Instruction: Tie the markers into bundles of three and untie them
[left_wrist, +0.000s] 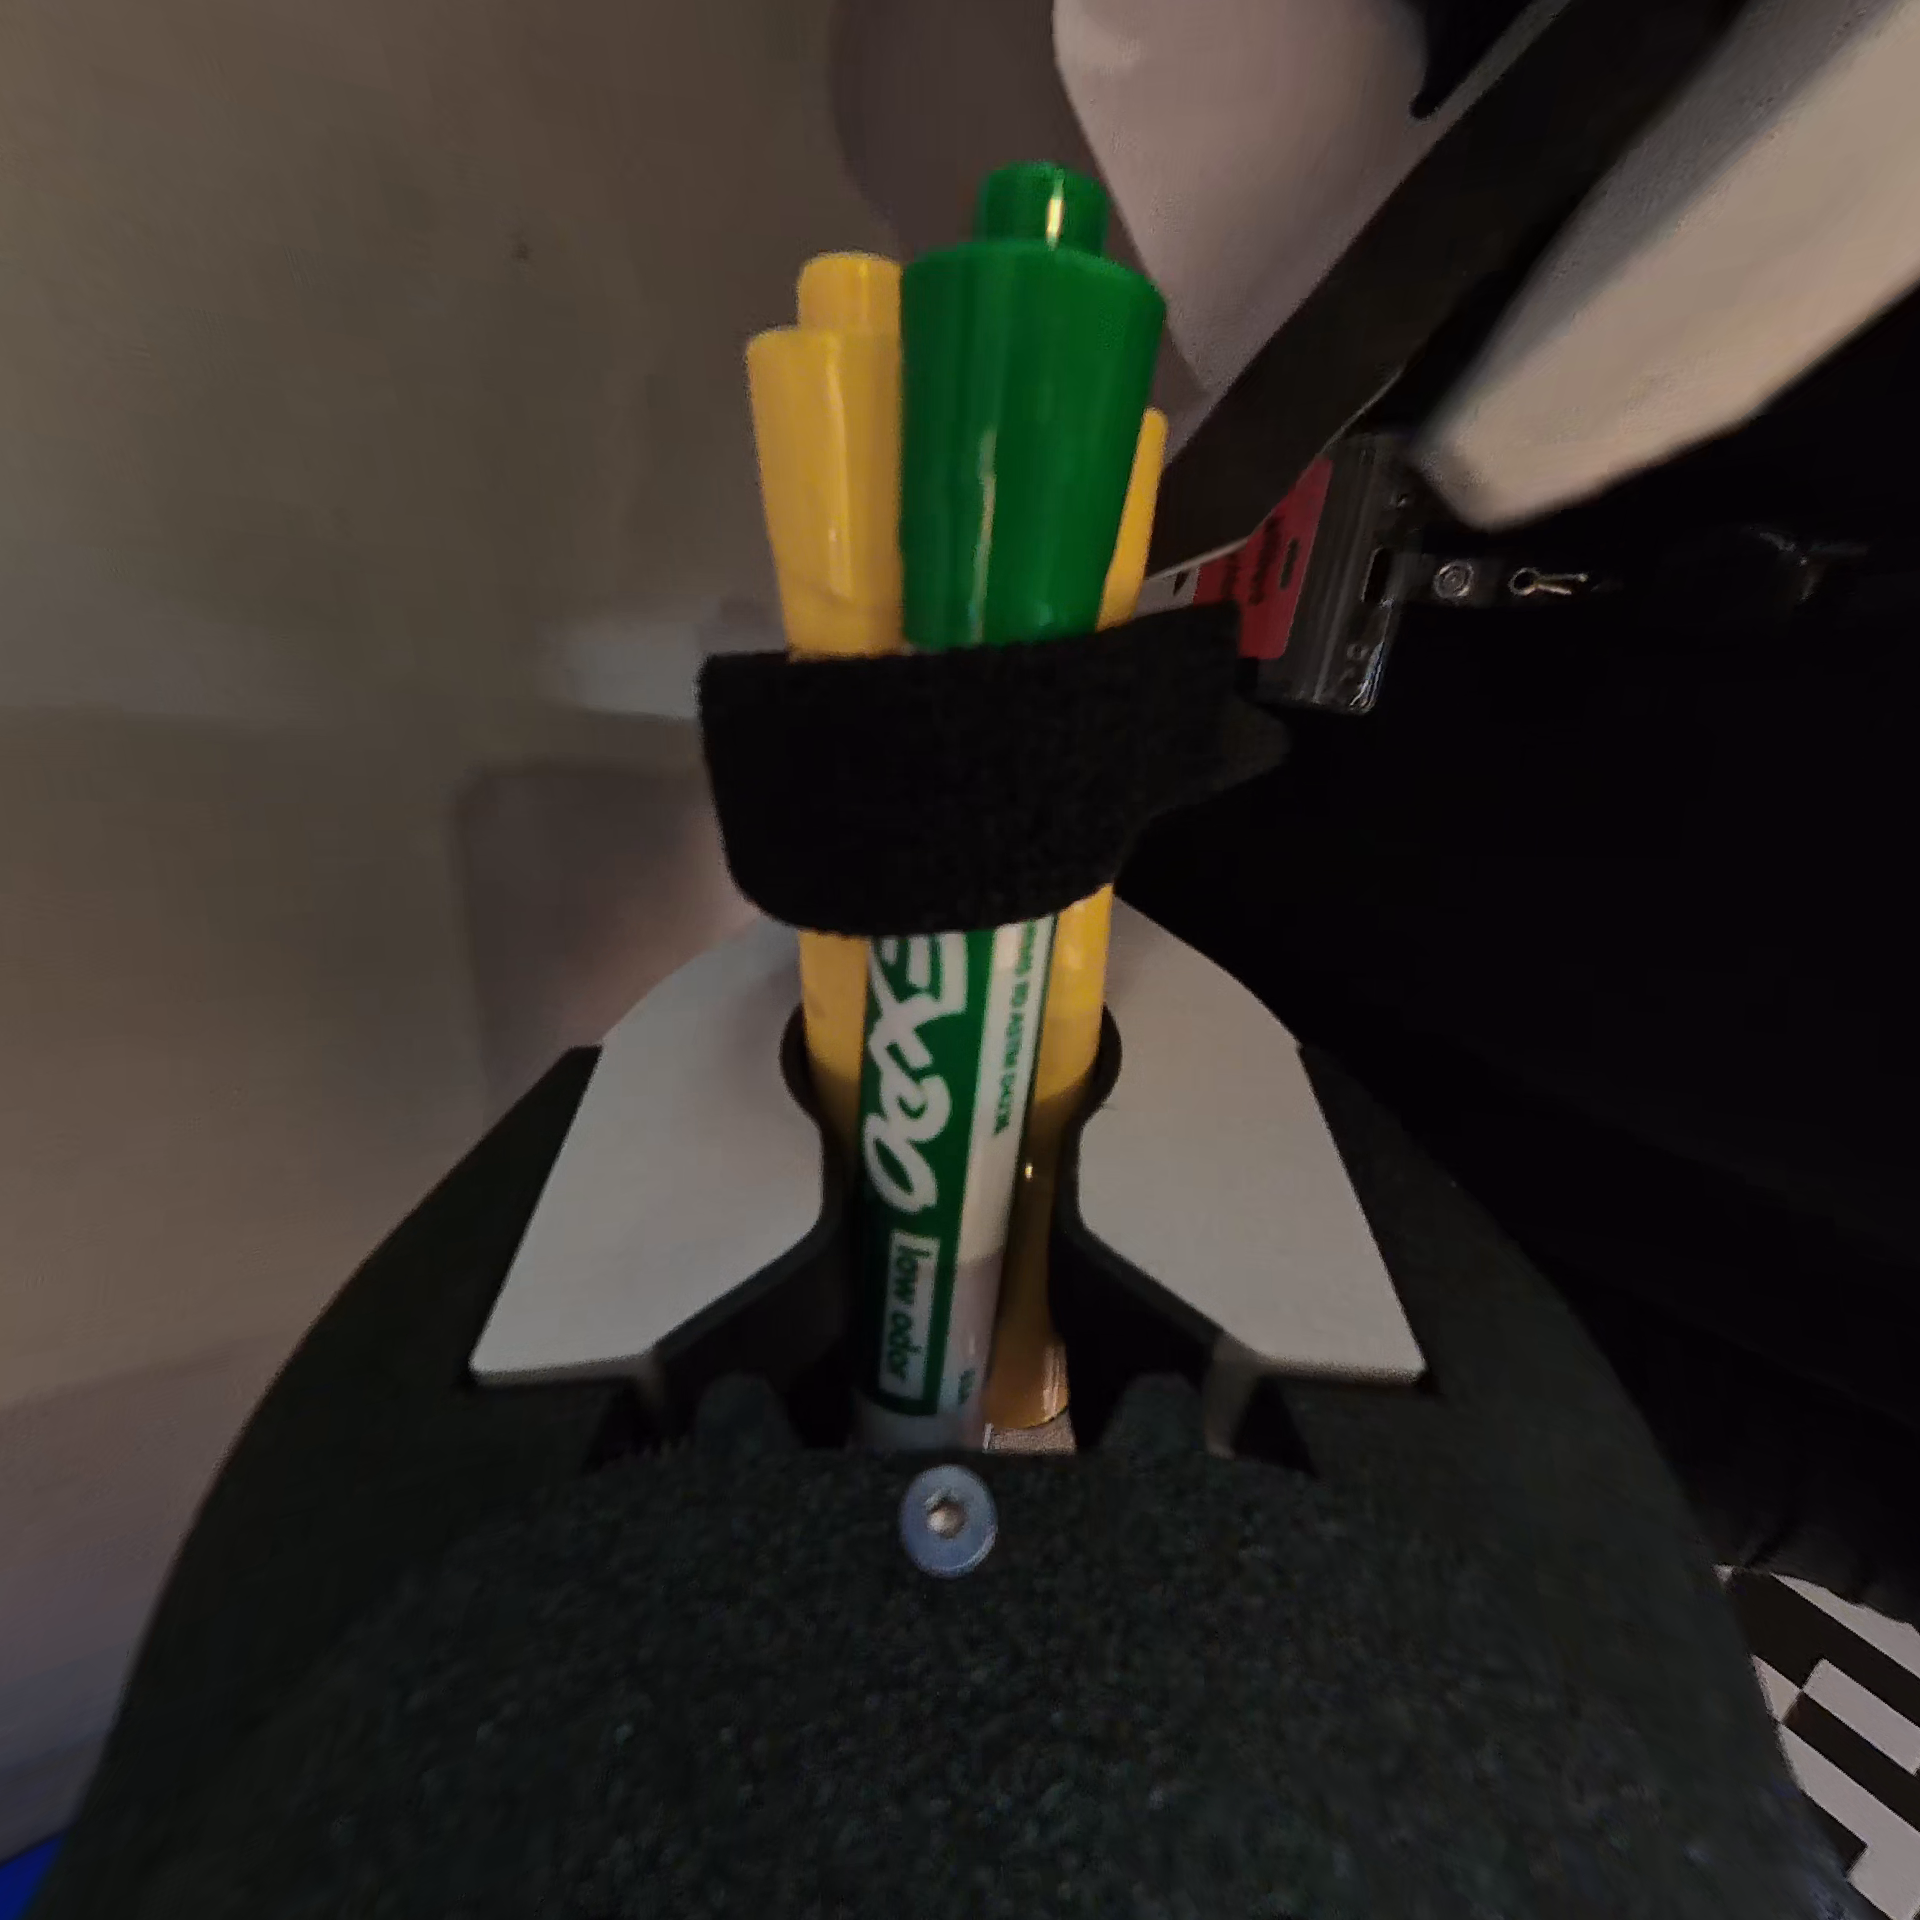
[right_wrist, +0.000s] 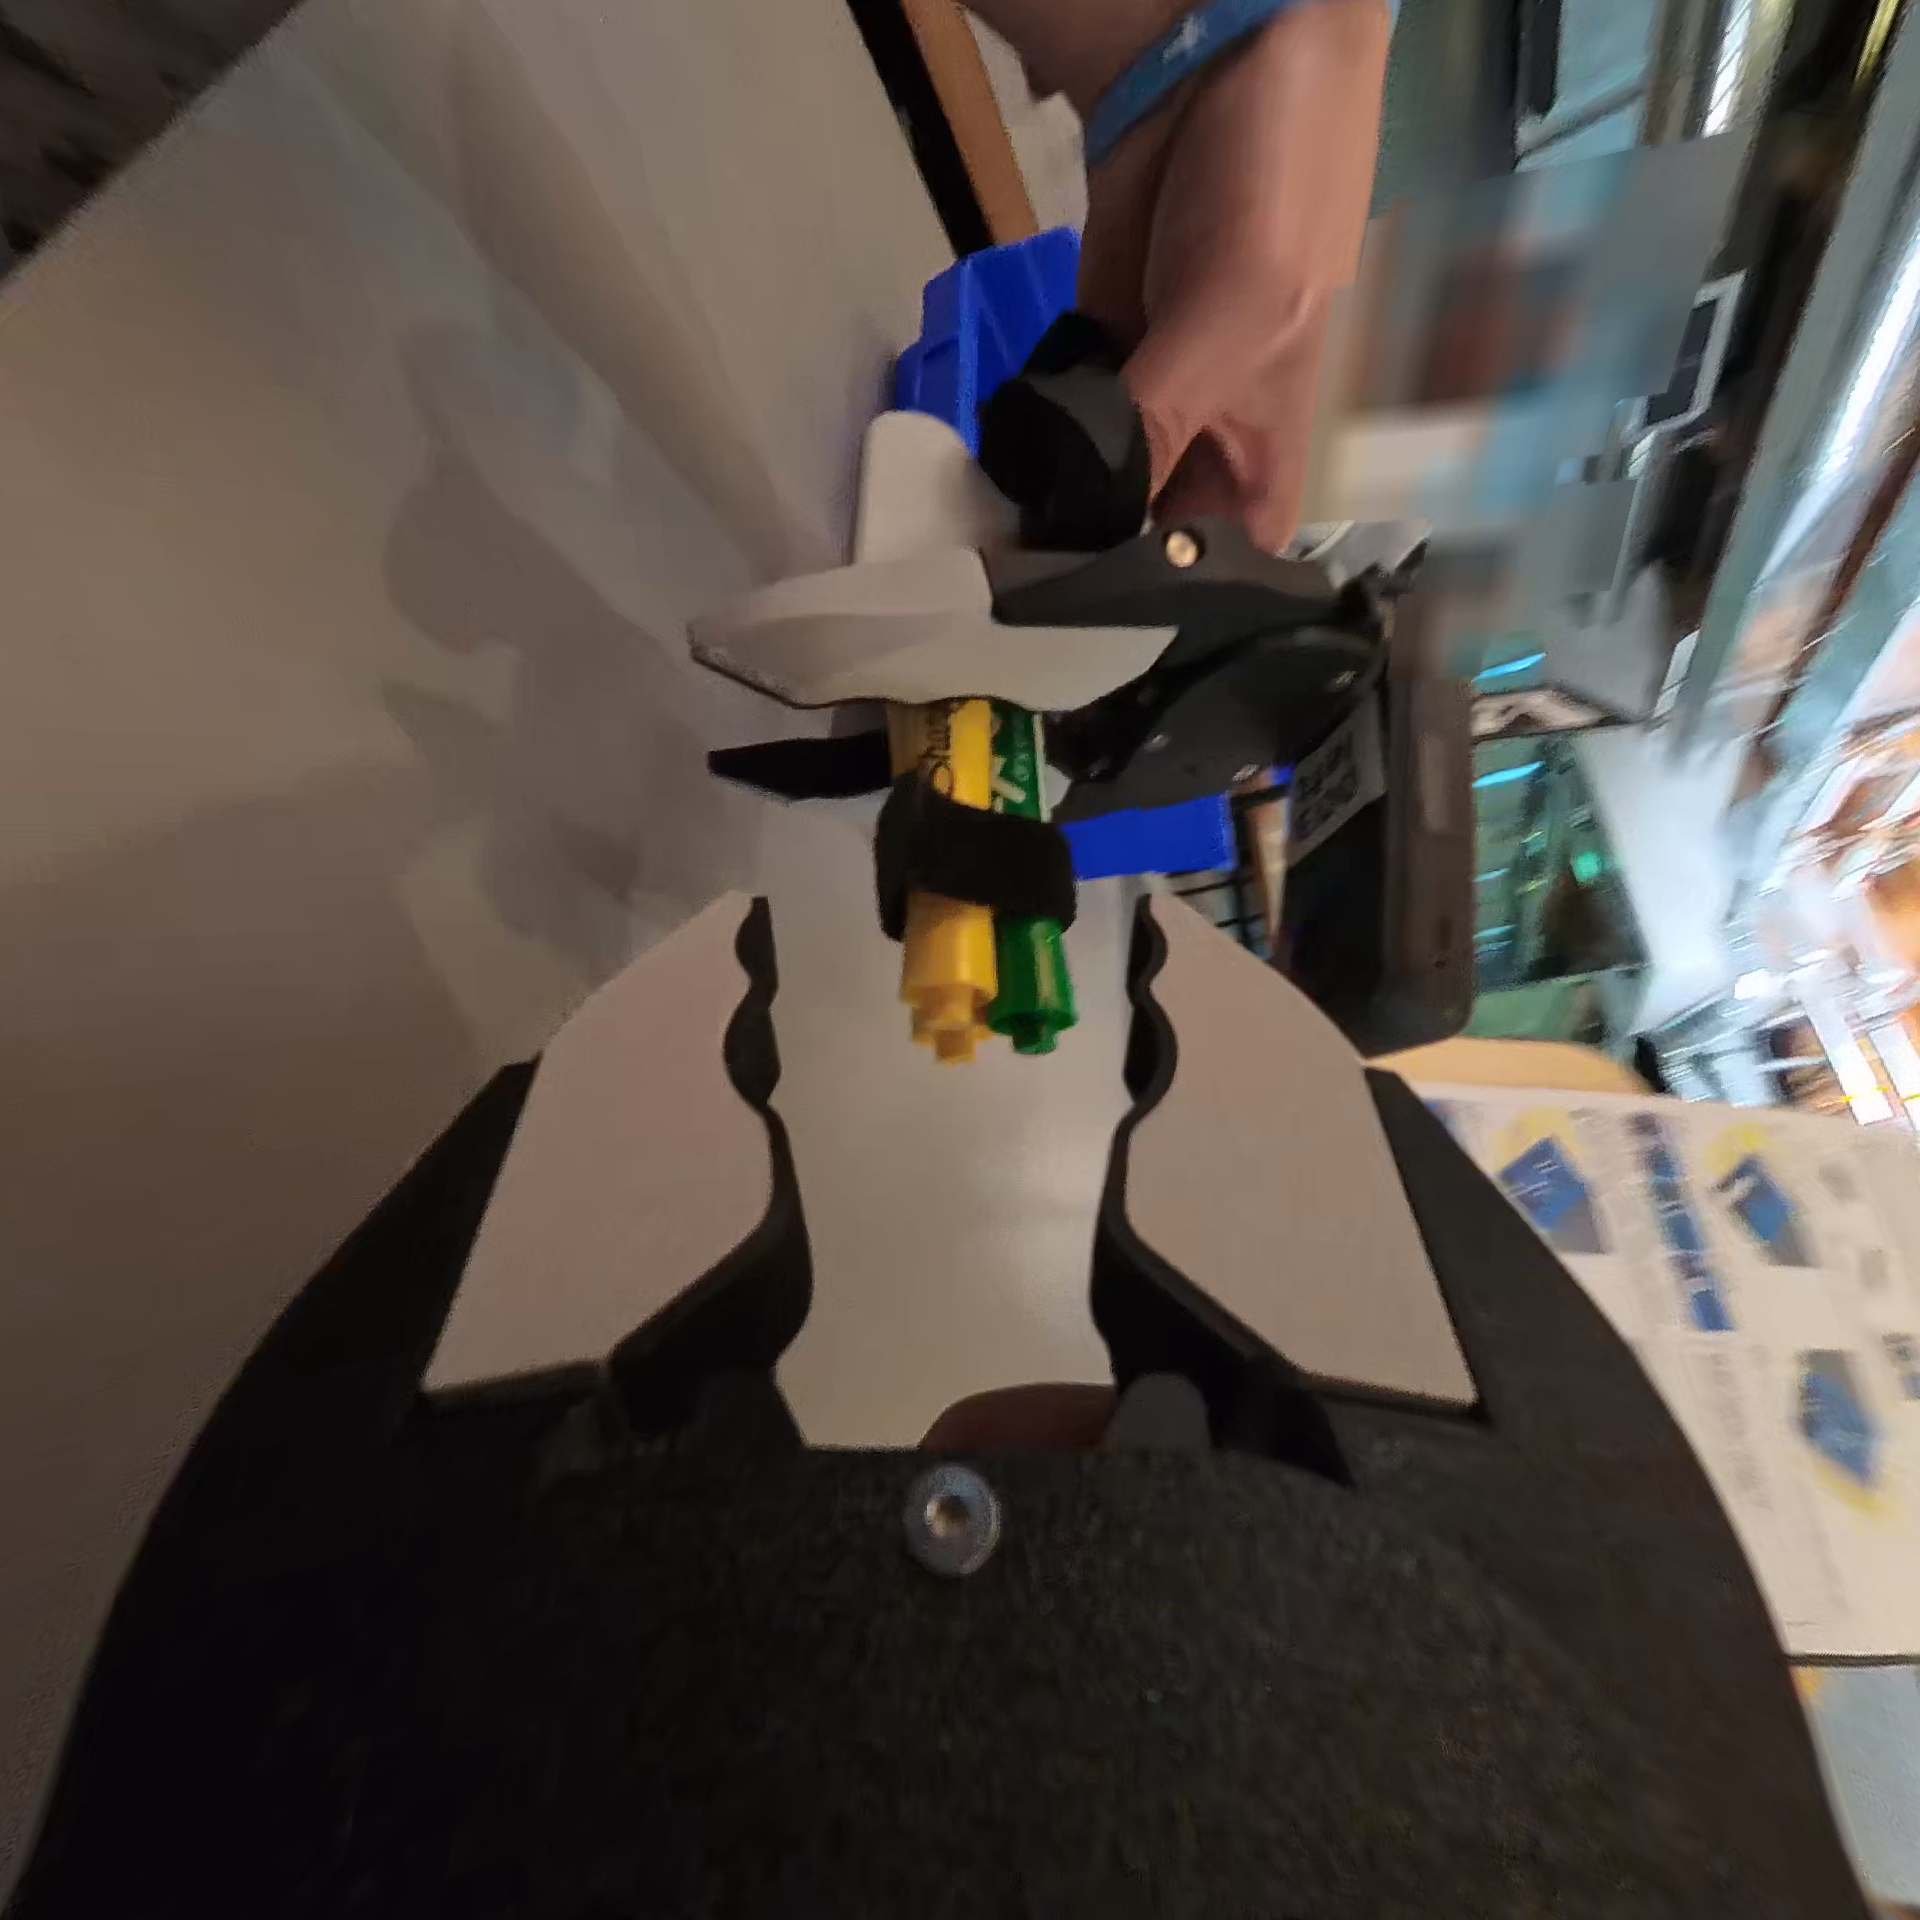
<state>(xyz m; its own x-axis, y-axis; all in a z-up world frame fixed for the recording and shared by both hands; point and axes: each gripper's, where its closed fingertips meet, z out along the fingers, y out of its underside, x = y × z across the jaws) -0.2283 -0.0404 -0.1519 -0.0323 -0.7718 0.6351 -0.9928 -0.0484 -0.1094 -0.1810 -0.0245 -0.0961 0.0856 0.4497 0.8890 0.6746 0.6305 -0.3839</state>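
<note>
My left gripper (left_wrist: 951, 1039) is shut on a bundle of three markers (left_wrist: 997, 499), one green and two yellow, caps pointing away from it. A black strap (left_wrist: 935, 790) wraps the bundle just past the fingertips, with its loose end sticking out sideways. In the right wrist view the bundle (right_wrist: 977, 956) hangs from the left gripper (right_wrist: 935, 675) with the strap (right_wrist: 971, 862) around it. My right gripper (right_wrist: 945, 997) is open and empty, and the marker caps sit between its fingertips without touching. One of its grey fingers (left_wrist: 1683, 291) shows at the upper right of the left wrist view.
A person's hand (right_wrist: 1195, 312) holds the left gripper's blue and black body. A white table (right_wrist: 312, 623) lies behind the bundle. Printed papers (right_wrist: 1714, 1351) lie at the right. A dark garment with a clipped red badge (left_wrist: 1262, 582) fills the right of the left wrist view.
</note>
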